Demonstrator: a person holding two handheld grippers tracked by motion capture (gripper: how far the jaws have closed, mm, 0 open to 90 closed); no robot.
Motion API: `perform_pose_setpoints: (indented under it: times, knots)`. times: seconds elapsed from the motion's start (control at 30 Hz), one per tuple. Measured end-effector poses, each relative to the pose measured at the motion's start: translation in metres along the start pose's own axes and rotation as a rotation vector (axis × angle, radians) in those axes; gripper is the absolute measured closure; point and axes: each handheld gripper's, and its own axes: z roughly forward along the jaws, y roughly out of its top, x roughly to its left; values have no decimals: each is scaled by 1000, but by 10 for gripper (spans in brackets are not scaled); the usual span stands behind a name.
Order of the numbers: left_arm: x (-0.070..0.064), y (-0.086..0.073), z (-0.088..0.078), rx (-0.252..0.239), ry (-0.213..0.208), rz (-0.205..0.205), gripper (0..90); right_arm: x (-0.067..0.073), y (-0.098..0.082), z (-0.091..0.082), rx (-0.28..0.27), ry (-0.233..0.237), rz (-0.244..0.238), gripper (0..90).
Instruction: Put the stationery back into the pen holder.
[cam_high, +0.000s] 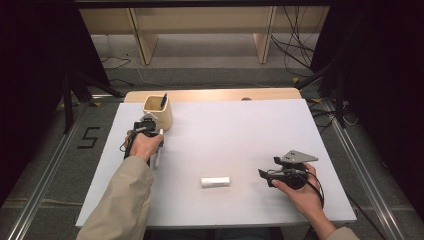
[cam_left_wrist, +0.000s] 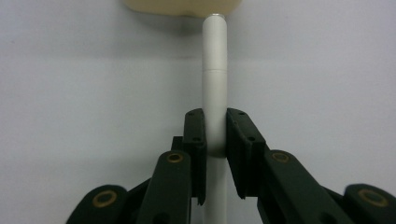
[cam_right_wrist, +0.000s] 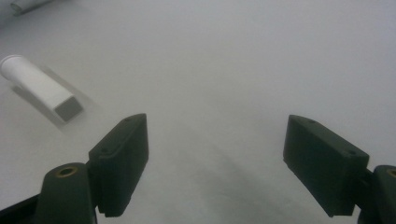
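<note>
- The white pen (cam_left_wrist: 215, 88) is a slim, smooth cylinder with a thin seam ringing its barrel. It is clamped crosswise between two black jaws, which press on its lower half. Its far tip lies just before the base of the cream cup (cam_high: 159, 111).
- The cream cup stands upright near the table's far left edge and holds a dark pen (cam_high: 163, 100) that leans against its rim.
</note>
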Motion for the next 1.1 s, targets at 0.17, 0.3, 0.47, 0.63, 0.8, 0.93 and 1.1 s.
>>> perform_pose_setpoints:
  times: [0.17, 0.3, 0.47, 0.63, 0.8, 0.93, 1.1]
  knots:
    - [1, -3, -7, -48, -32, 15, 783, 0, 0, 0, 2, 0, -1, 232]
    - [2, -5, -12, -98, -51, 29, 783, 0, 0, 0, 1, -2, 1, 232]
    - [2, -8, -20, -165, -87, 34, 783, 0, 0, 0, 1, -2, 2, 232]
    - [5, -8, -26, -224, -127, 42, 783, 0, 0, 0, 1, 0, -2, 231]
    - [6, -8, -33, -310, -152, 51, 783, 0, 0, 0, 1, -2, 2, 232]
    - [7, -8, -38, -380, -151, 69, 784, 0, 0, 0, 1, -1, -3, 232]
    - [9, -6, -42, -472, -142, 90, 784, 0, 0, 0, 0, -1, 1, 231]
